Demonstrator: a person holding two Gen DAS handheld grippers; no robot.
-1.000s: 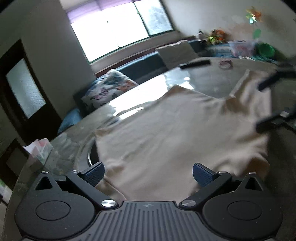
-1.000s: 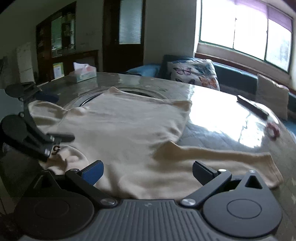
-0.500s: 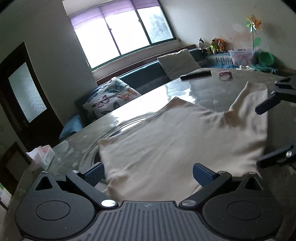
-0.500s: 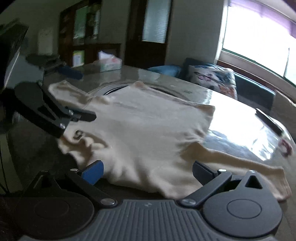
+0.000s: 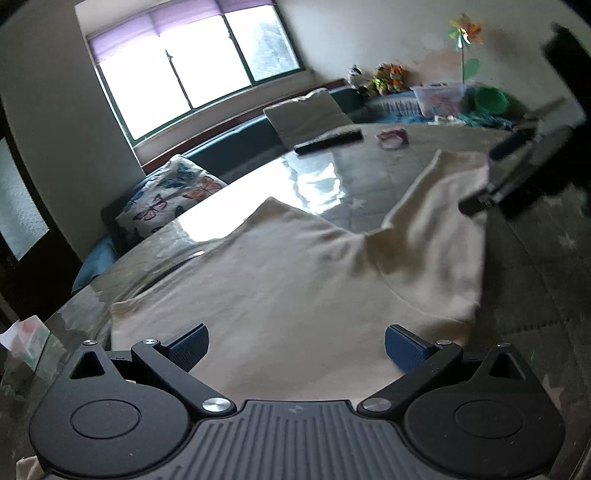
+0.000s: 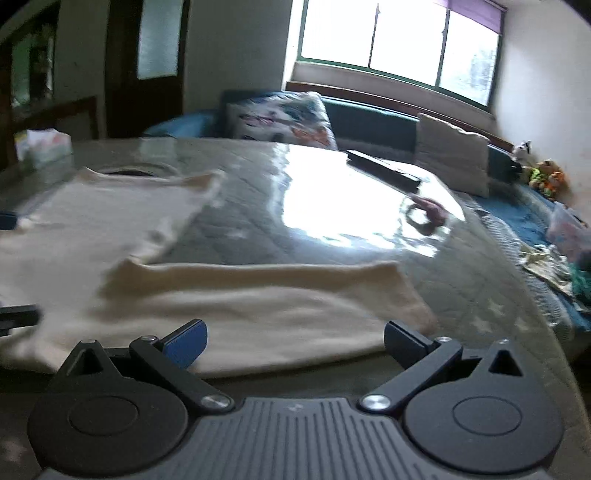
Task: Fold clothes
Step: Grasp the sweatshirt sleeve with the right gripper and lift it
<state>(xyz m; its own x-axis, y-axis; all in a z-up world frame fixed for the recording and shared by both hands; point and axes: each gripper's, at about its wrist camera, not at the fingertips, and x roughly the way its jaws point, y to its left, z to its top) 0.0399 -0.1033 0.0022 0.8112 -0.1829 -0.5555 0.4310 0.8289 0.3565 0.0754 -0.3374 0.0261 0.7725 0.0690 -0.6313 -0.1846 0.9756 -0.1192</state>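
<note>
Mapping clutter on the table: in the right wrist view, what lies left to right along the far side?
Tissue box → butterfly cushion → black remote → pink ring → plain cushion → soft toys.

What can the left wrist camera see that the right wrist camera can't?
Only the left wrist view shows the paper pinwheel on the wall, the green bowl below it, and the right hand-held gripper over the sleeve end, blurred.

Only the right wrist view shows the right hand-held gripper's own open blue pads at the sleeve's near edge.

Both show the cream top spread on the shiny table, the black remote, the pink ring, the butterfly pillow, the tissue box and the window.
</note>
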